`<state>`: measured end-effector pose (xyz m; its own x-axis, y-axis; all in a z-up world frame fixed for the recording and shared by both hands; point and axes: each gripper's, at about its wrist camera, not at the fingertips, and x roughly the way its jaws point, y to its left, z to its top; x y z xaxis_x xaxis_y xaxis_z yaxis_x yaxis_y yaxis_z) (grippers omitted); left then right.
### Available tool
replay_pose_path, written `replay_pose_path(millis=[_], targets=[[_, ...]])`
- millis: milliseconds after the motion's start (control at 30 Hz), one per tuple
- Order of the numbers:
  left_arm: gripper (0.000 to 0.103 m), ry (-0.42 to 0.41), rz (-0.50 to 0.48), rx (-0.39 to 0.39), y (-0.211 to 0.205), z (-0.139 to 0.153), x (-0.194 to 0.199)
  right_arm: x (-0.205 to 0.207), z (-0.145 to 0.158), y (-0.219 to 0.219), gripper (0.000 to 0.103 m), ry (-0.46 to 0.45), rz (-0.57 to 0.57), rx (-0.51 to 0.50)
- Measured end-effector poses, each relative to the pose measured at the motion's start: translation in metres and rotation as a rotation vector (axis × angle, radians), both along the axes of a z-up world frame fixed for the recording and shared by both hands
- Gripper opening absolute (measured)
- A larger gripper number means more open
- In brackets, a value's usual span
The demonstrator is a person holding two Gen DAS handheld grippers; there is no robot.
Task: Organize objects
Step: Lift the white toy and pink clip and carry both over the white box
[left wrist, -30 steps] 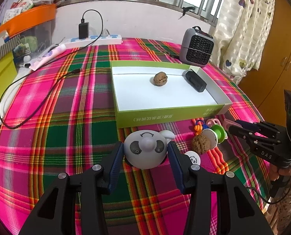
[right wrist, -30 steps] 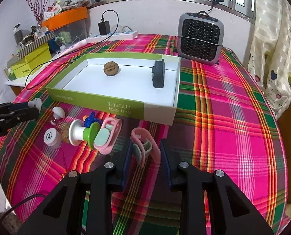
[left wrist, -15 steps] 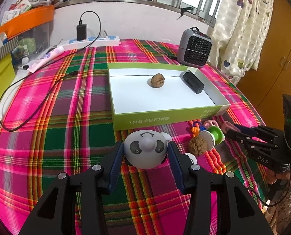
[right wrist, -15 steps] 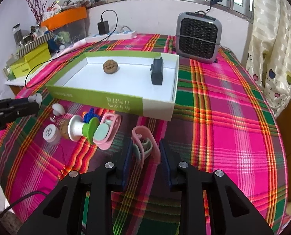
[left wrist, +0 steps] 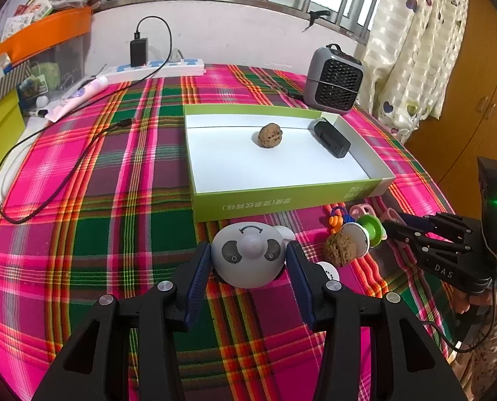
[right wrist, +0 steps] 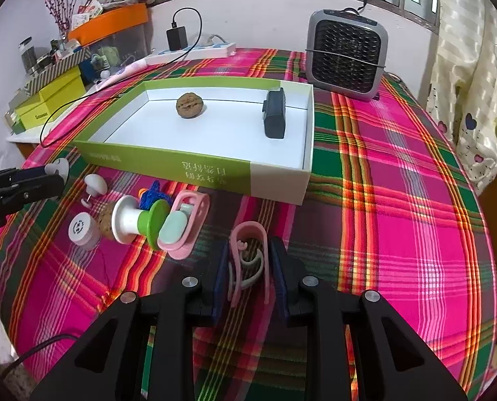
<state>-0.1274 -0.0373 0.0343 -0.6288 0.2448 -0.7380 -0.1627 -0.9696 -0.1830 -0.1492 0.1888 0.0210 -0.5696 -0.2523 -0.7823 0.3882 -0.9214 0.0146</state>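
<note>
The pink clip (right wrist: 248,257) stands on edge between the pads of the right gripper (right wrist: 248,267), which is clamped on both its sides; the jaws have just been closing on it. It sits over the plaid tablecloth (right wrist: 399,200), a little in front of the near right corner of the green-and-white box (right wrist: 275,180). Left of it lie a second pink clip with a mint pad (right wrist: 185,224), a white-and-green spool (right wrist: 134,222) and a small white round cap (right wrist: 81,229). In the left view, the grey panda-faced gadget (left wrist: 248,254) sits between the pads of the left gripper (left wrist: 248,267), pinched from both sides, just before the box's long green wall. Inside the box rest a walnut (left wrist: 270,135) and a black device (left wrist: 332,137), well apart. Another walnut (left wrist: 340,249) lies outside, right of the panda gadget
</note>
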Motion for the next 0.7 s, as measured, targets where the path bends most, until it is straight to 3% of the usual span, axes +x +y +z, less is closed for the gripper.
replay_pose_path(millis=[700], targets=[[0.045,0.041,-0.026,-0.001,0.01,0.018,-0.018,-0.006,0.029,-0.004,0.024,0.04,-0.002,-0.032]])
